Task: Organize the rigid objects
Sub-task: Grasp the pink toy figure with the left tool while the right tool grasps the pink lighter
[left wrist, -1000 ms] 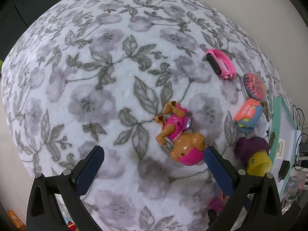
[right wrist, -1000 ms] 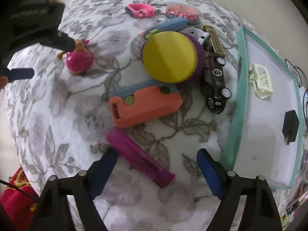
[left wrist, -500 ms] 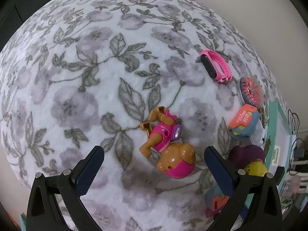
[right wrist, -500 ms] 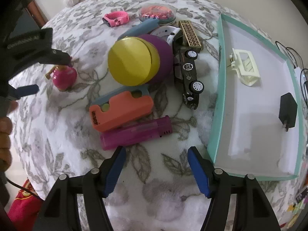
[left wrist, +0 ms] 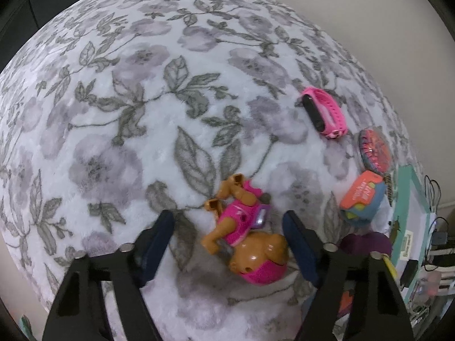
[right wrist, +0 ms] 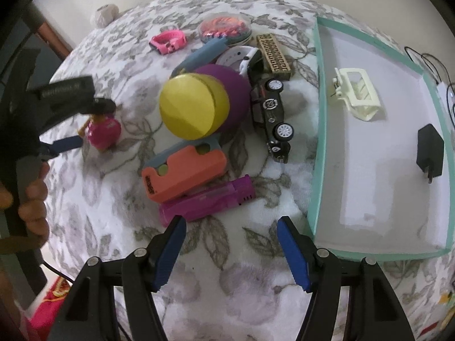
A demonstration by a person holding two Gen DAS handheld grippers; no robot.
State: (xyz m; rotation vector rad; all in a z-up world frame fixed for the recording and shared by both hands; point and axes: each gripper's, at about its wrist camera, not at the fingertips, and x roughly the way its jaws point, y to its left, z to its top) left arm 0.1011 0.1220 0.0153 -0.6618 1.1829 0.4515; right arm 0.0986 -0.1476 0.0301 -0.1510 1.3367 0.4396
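A brown and pink toy dog lies on the floral blanket. My left gripper is open, its fingers on either side of the dog without touching it. The dog also shows in the right wrist view, beside the left gripper. My right gripper is open and empty, just short of a purple lighter. Beyond that lie an orange and blue case, a yellow and purple container and a black toy car. A teal-rimmed tray at the right holds a cream hair clip and a black charger.
A pink wristband, a round clear box of bands and an orange and blue case lie to the right in the left wrist view. A gold patterned bar lies by the tray. A wall runs behind.
My left gripper has narrowed and moved in around the toy dog. My right gripper has pulled back from the pile and narrowed; the tray now fills more of its view.
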